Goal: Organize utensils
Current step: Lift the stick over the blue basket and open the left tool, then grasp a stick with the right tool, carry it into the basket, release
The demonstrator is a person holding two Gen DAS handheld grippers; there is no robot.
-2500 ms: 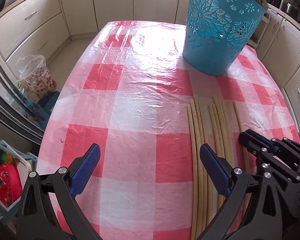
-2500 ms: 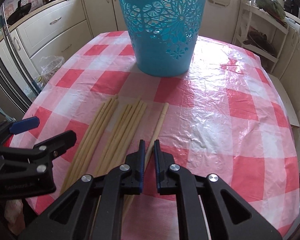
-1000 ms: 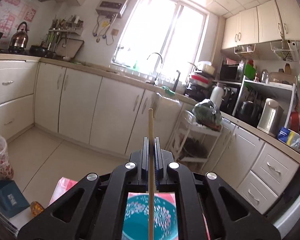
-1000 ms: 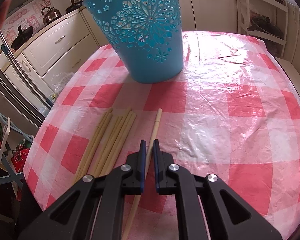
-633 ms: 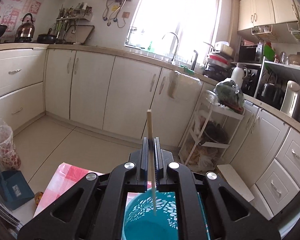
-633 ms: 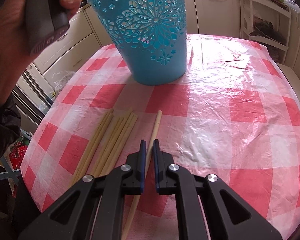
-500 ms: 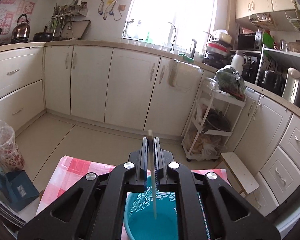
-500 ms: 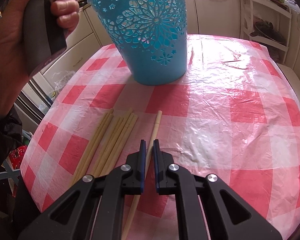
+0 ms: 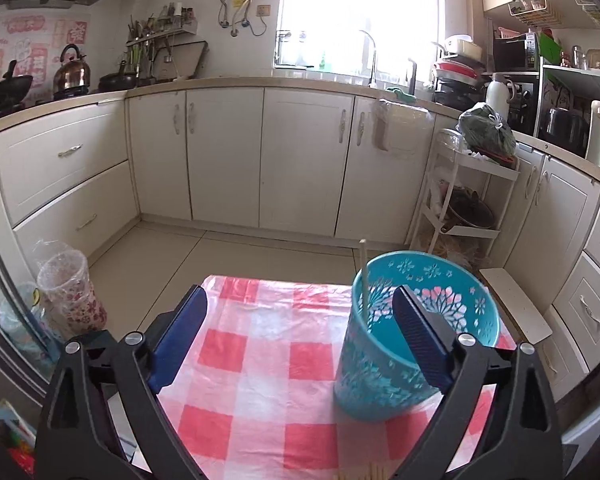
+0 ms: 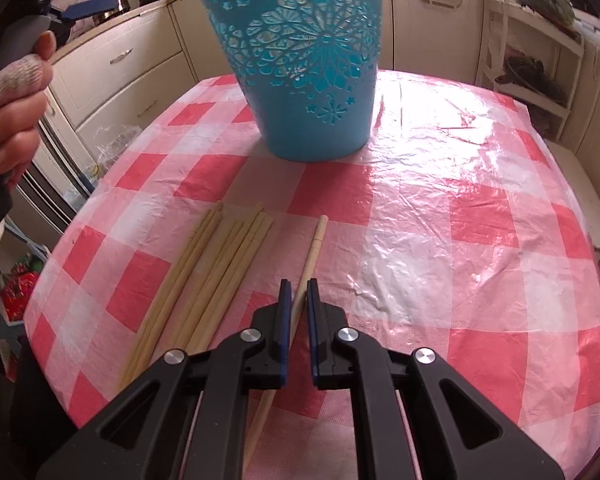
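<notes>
Far left of the right wrist view: a hand [image 10: 12, 116] gripping the handle of the left gripper, one fingertip bandaged. Left gripper [image 9: 300, 332] with jaws spread wide, just opened, nothing between the blue pads [image 9: 180, 336]; held above the checked tablecloth [image 9: 260, 360], right finger overlapping the near rim of the teal basket [image 9: 380, 384] in the left wrist view. One chopstick [image 9: 364, 280] standing inside that basket, leaning against its left inner wall, top end above the rim. Basket upright at the far end of the table, perforated flower pattern on its wall.

Further right, in the right wrist view: bundle of chopsticks [image 10: 204, 276] lying side by side on the cloth, near the table's left edge, tips towards the basket but well short of it. Single chopstick [image 10: 314, 248] lying apart, just right of the bundle. Right gripper [image 10: 296, 292] nearly closed over this single chopstick, stick passing through the narrow gap between the pads; actual contact of pads on stick not discernible. Right half of the cloth wrinkled, glossy.
</notes>
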